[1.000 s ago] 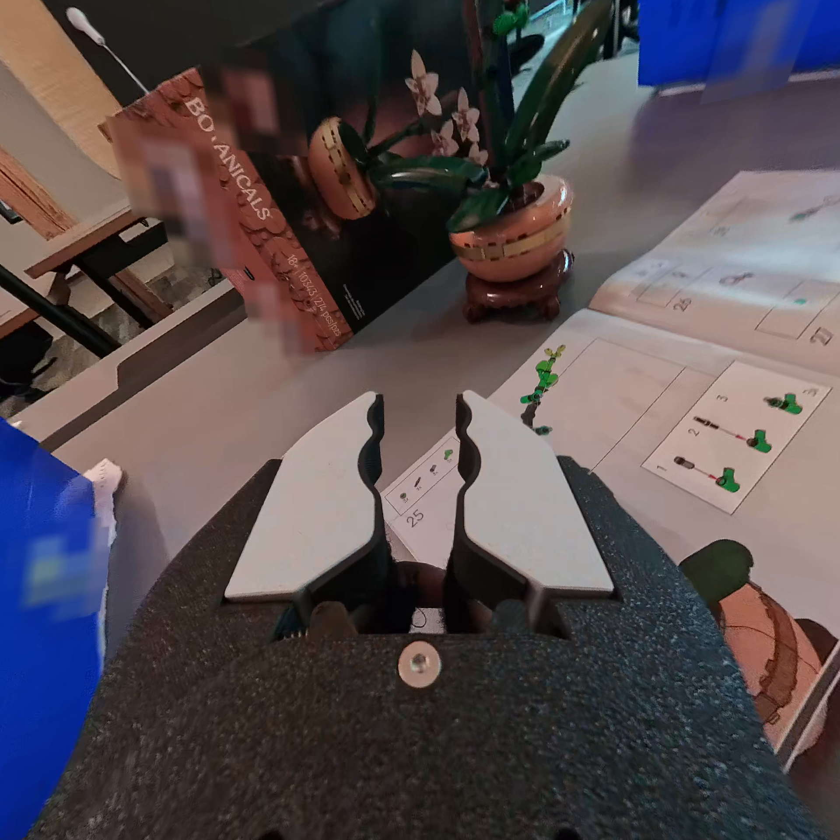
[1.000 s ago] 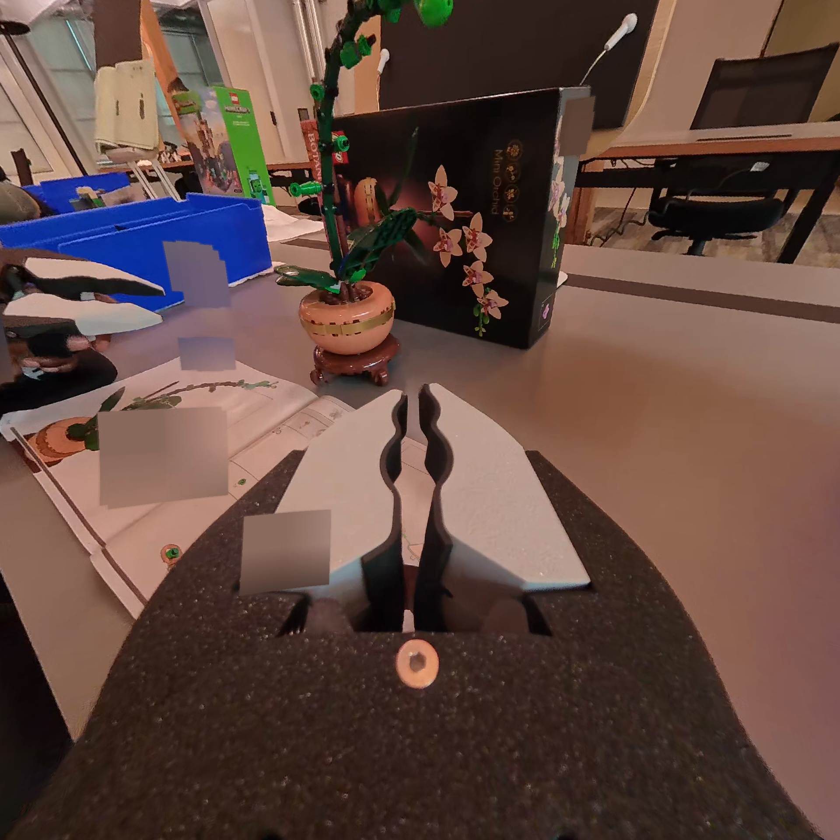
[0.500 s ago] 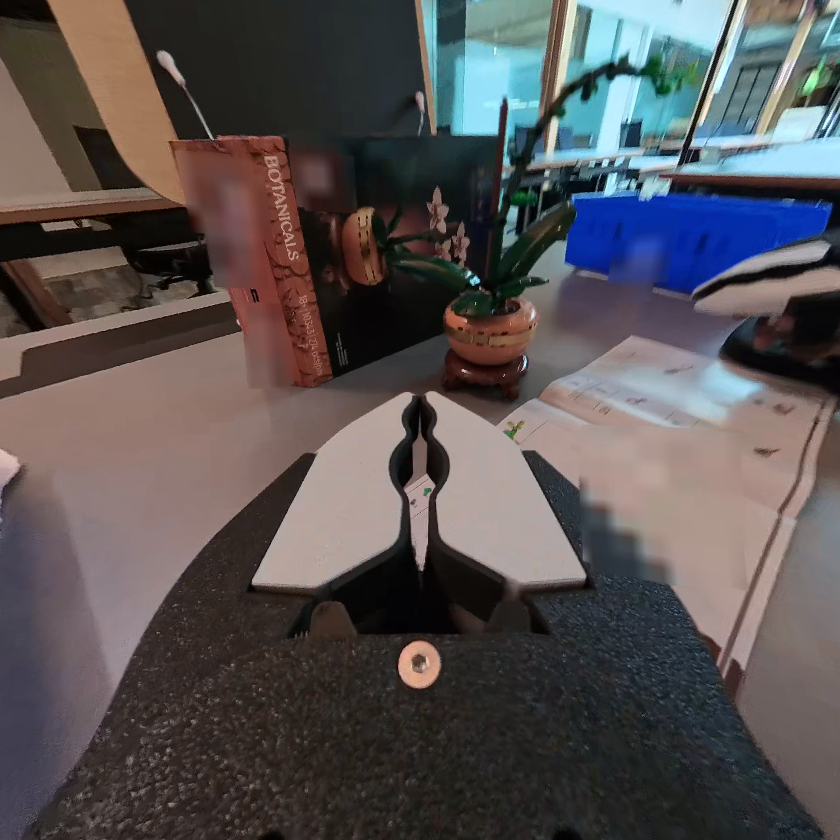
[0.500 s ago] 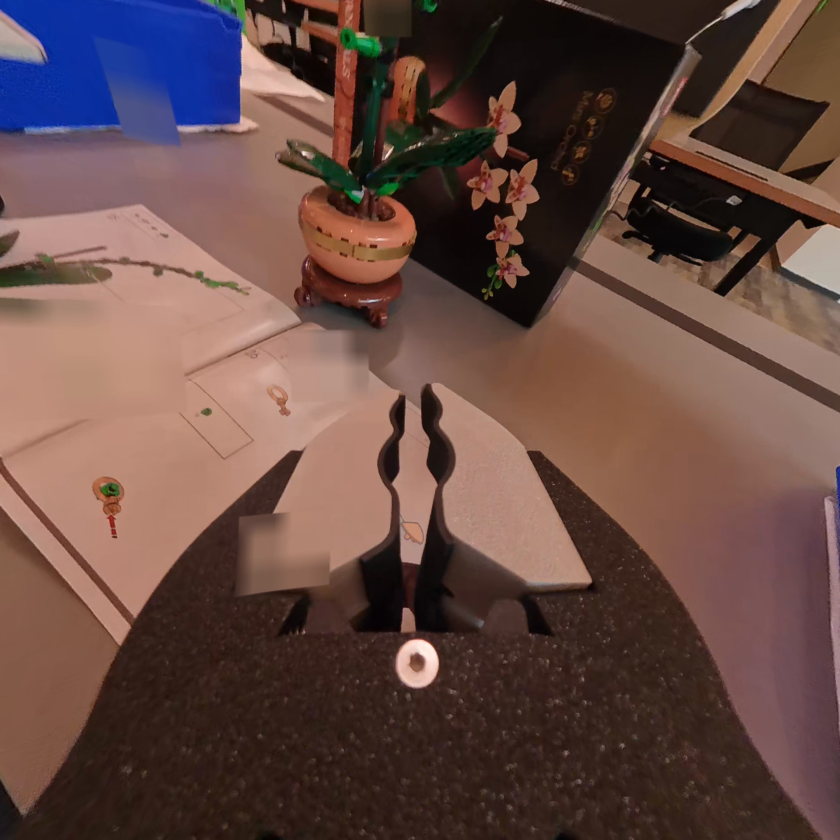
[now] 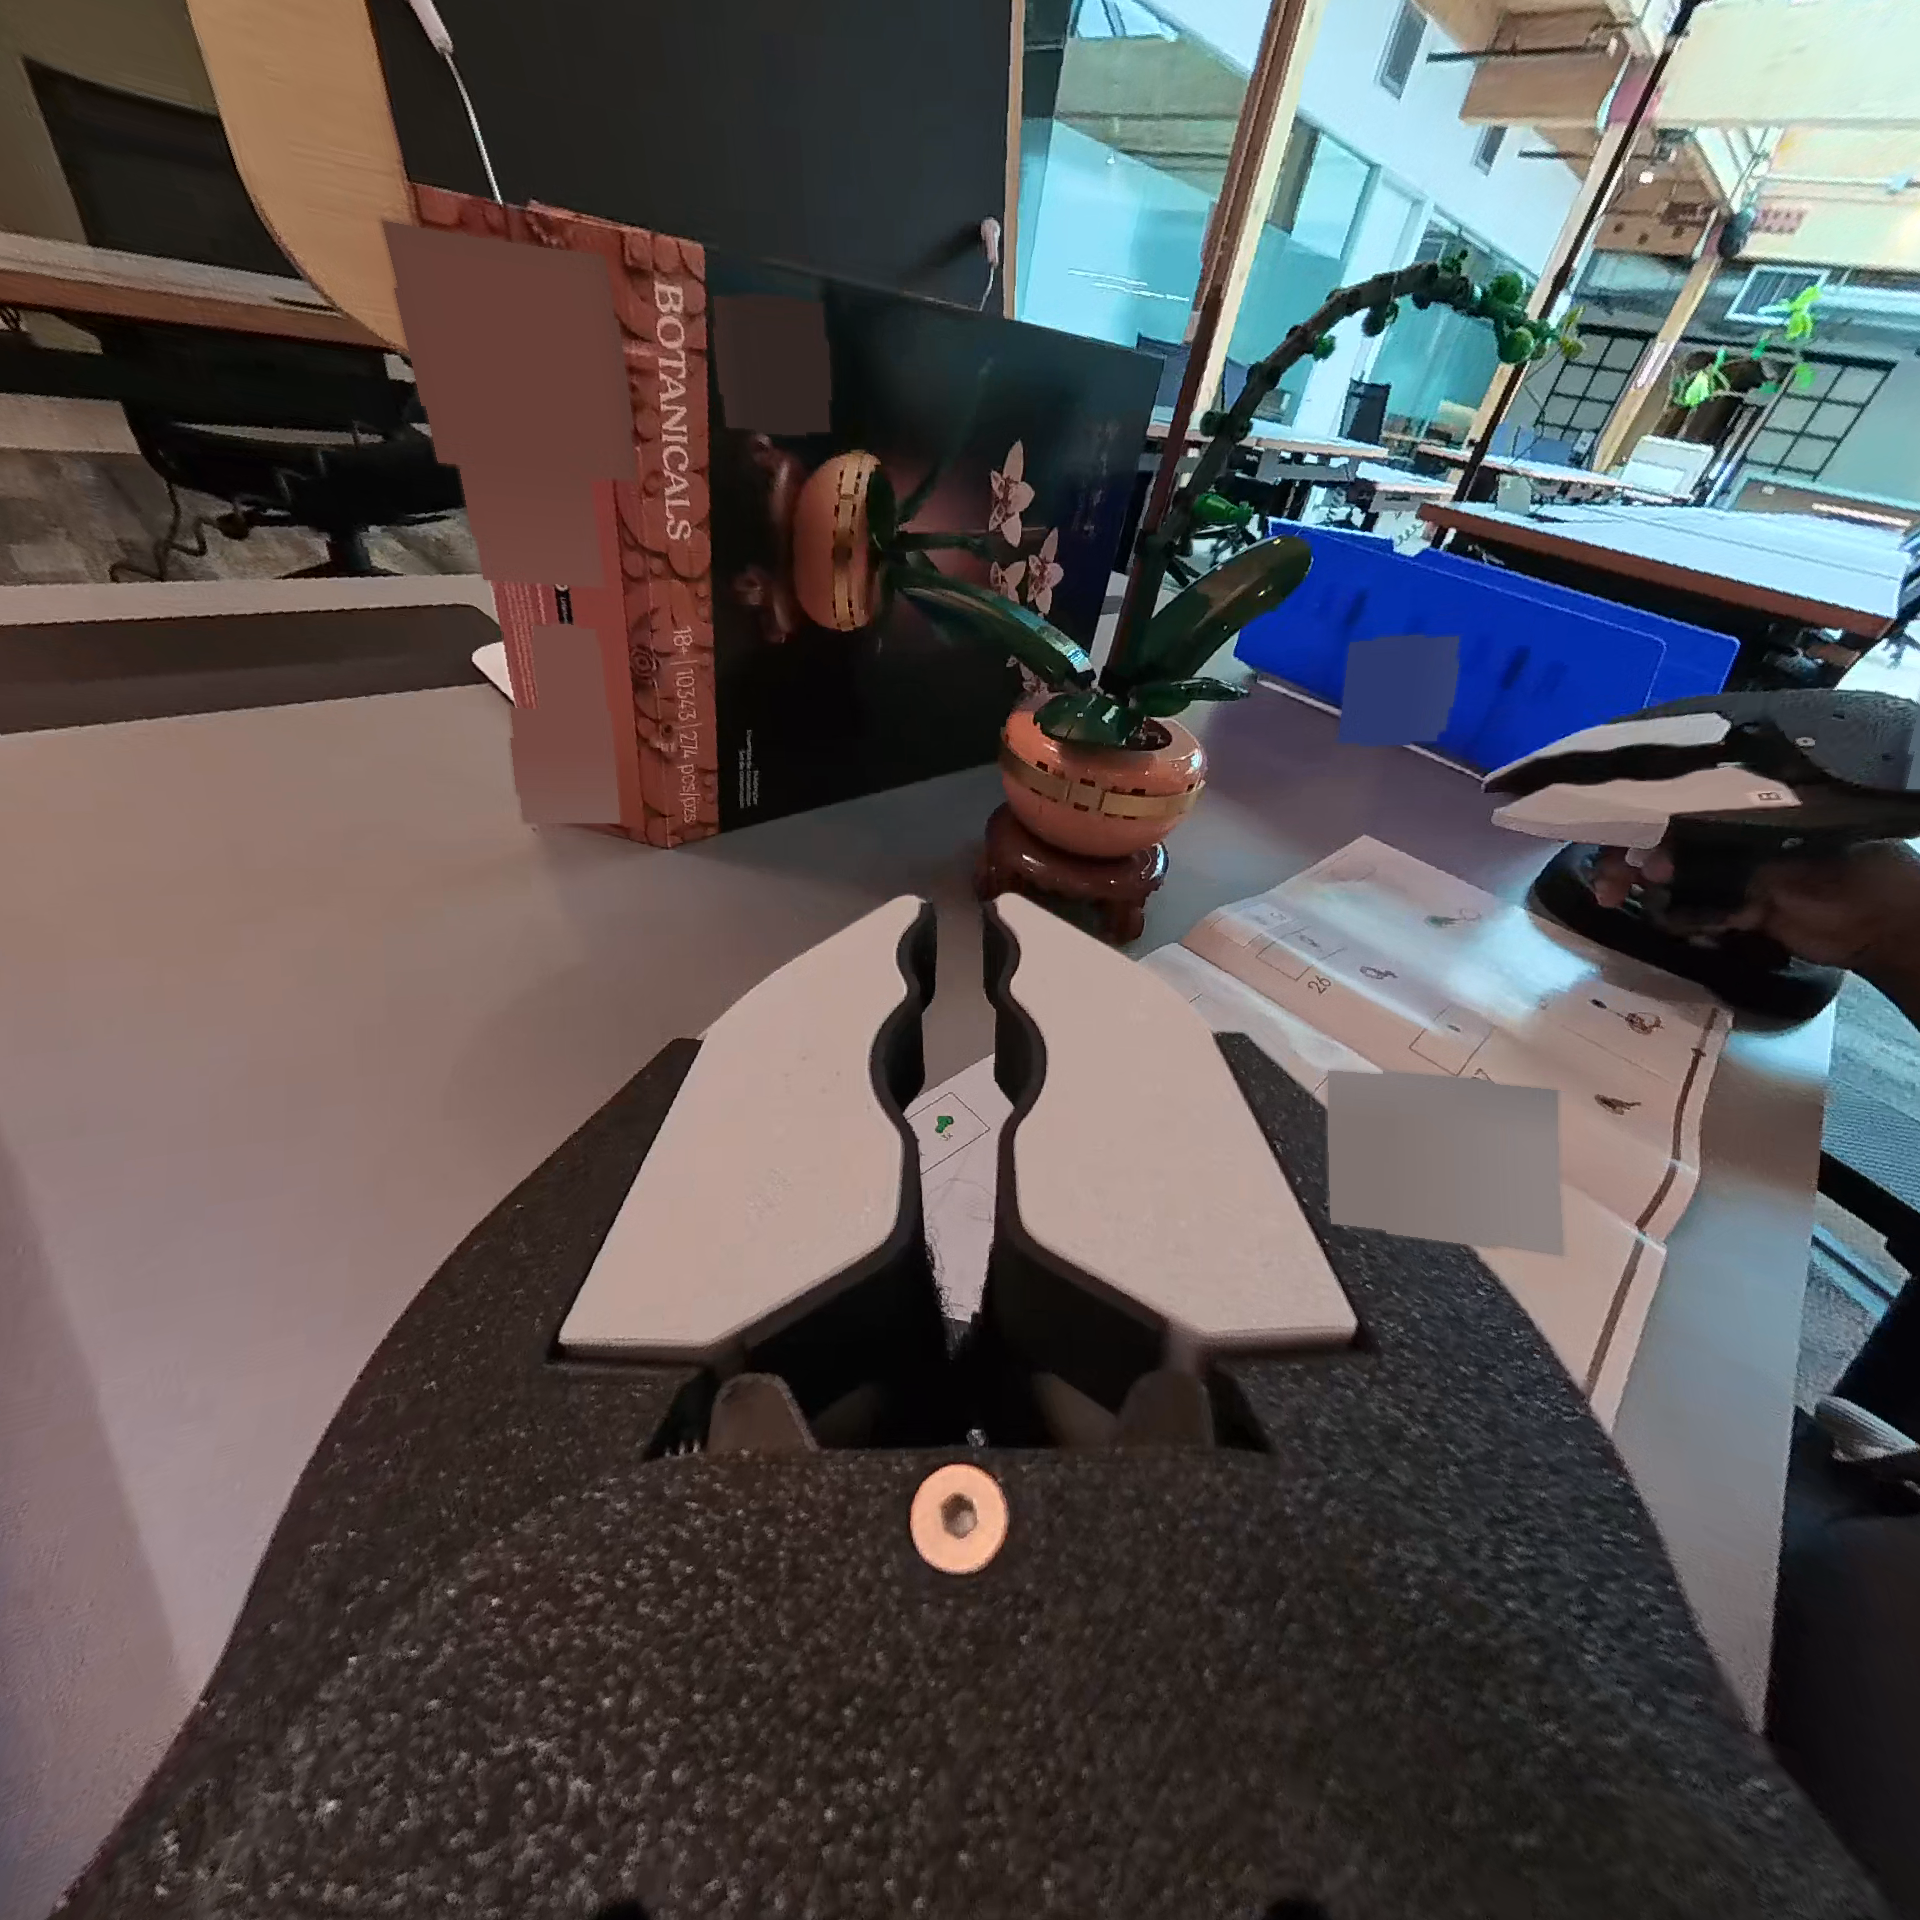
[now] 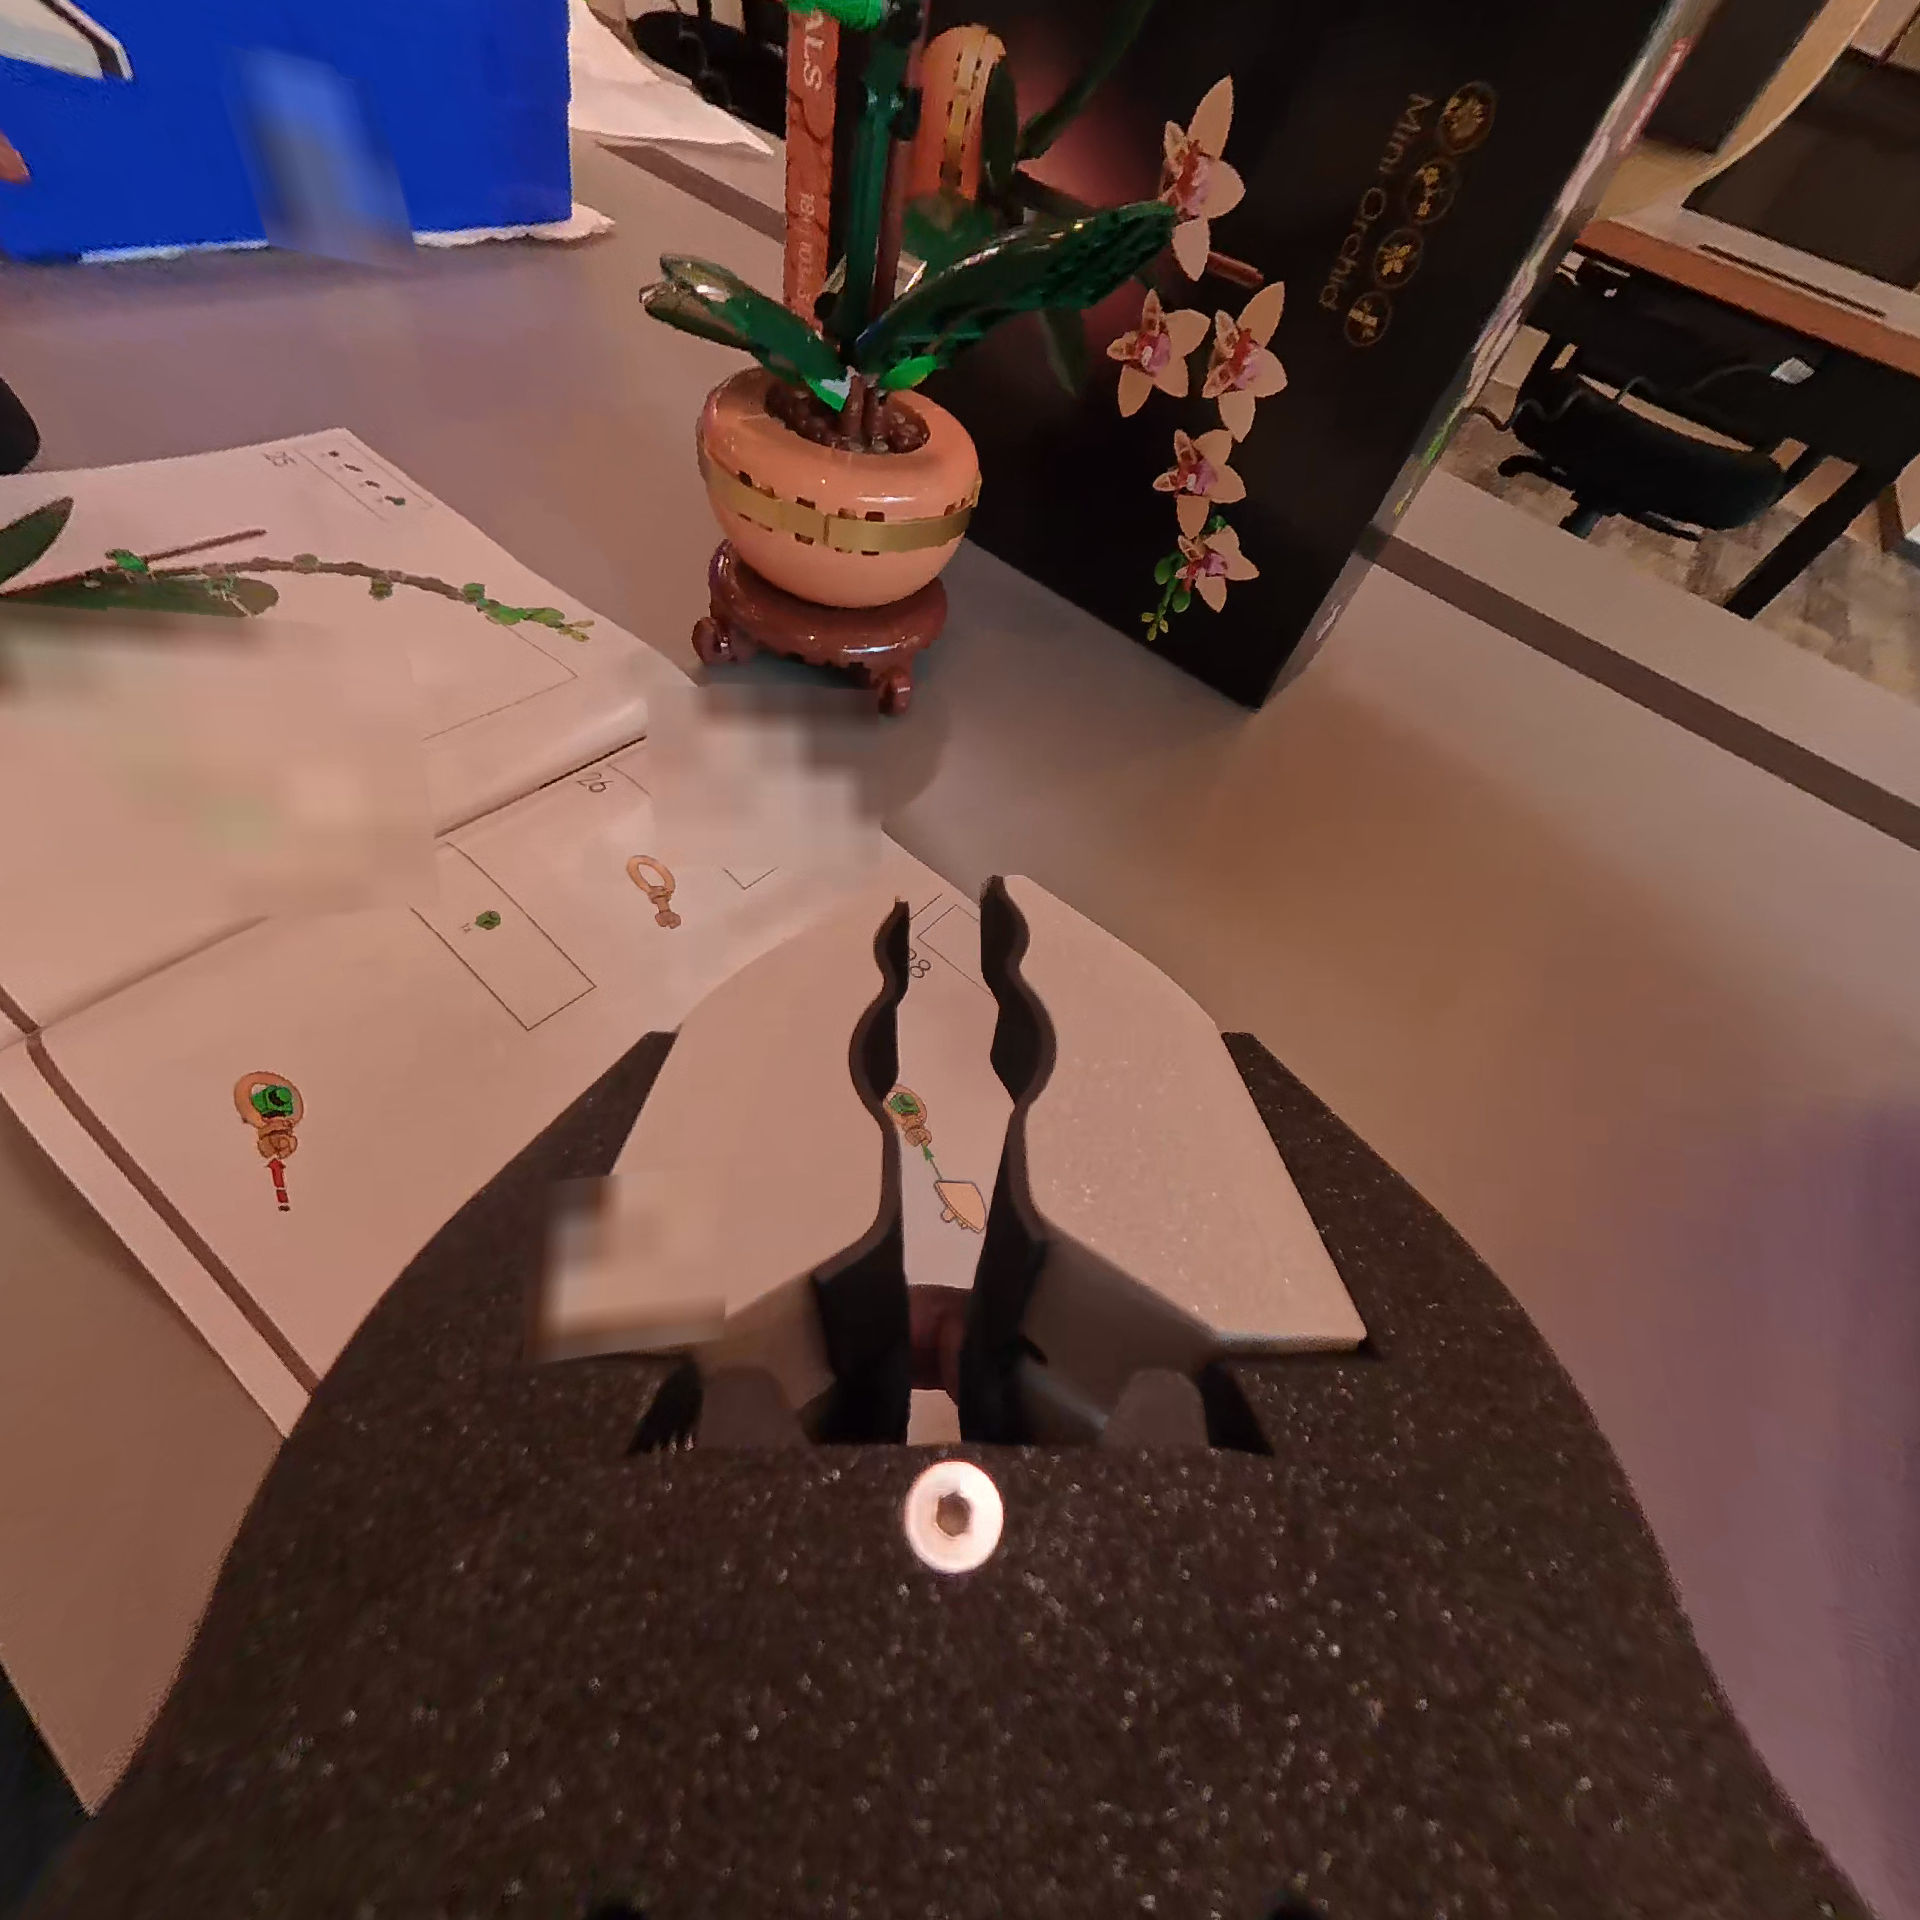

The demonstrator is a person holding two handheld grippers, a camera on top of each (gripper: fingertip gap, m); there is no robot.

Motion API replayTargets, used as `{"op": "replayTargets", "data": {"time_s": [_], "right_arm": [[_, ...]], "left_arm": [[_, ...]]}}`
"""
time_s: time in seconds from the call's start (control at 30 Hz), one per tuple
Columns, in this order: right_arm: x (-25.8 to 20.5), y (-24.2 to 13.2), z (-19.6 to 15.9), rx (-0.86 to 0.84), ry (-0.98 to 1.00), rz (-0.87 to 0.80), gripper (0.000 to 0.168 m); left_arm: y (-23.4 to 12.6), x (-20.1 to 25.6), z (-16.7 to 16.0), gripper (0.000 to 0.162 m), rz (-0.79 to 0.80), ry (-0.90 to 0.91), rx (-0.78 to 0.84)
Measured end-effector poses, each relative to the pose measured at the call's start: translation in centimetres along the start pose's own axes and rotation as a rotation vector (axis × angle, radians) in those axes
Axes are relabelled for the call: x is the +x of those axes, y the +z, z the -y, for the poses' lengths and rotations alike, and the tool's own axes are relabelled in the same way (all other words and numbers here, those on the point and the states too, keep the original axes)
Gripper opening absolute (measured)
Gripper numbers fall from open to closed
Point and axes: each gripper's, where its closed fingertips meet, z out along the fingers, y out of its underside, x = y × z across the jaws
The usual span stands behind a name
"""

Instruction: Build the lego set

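Observation:
A lego orchid stands on the grey table: peach pot (image 5: 1101, 774) on a brown stand, with green leaves and a bare arching stem (image 5: 1299, 353). It also shows in the right wrist view (image 6: 842, 499). An open instruction booklet (image 5: 1455, 997) lies in front of it and also shows in the right wrist view (image 6: 312, 935). My left gripper (image 5: 958, 914) is empty, its jaws a narrow gap apart, short of the pot. My right gripper (image 6: 945, 899) is empty over the booklet's edge, jaws slightly apart. It also shows at the right of the left wrist view (image 5: 1507, 800), held by a hand.
The dark lego set box (image 5: 883, 520) stands upright right behind the pot, also in the right wrist view (image 6: 1299, 312). A blue bin (image 5: 1507, 644) sits beyond the booklet, also in the right wrist view (image 6: 260, 104). Bare table (image 5: 312, 987) lies to the left. The gap from one gripper's tips to the other's is roughly 30 cm.
My left gripper narrowed from wide open, swung left and levelled toward the pot. My right gripper tipped down toward the booklet, moved closer to the pot, and its jaws parted slightly.

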Motion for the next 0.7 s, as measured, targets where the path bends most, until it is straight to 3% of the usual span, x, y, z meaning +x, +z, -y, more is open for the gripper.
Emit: {"op": "replayTargets", "data": {"time_s": [0.17,0.4,0.6,0.7], "right_arm": [[-0.2,0.0,0.0,0.001,-0.042,-0.014,0.013],[0.0,0.0,0.1,-0.004,0.025,0.021,0.016],[-1.4,2.2,2.7,-0.074,-0.081,0.242,0.057],[-1.4,5.3,3.6,-0.097,-0.039,0.322,0.070]], "left_arm": [[-0.1,0.5,0.1,0.000,0.001,0.049,0.019],[0.6,1.0,-0.6,0.001,0.012,0.121,-0.050],[3.5,2.2,0.4,0.026,-0.098,0.312,-0.226],[6.6,3.7,0.5,0.034,-0.222,0.287,-0.307]]}}
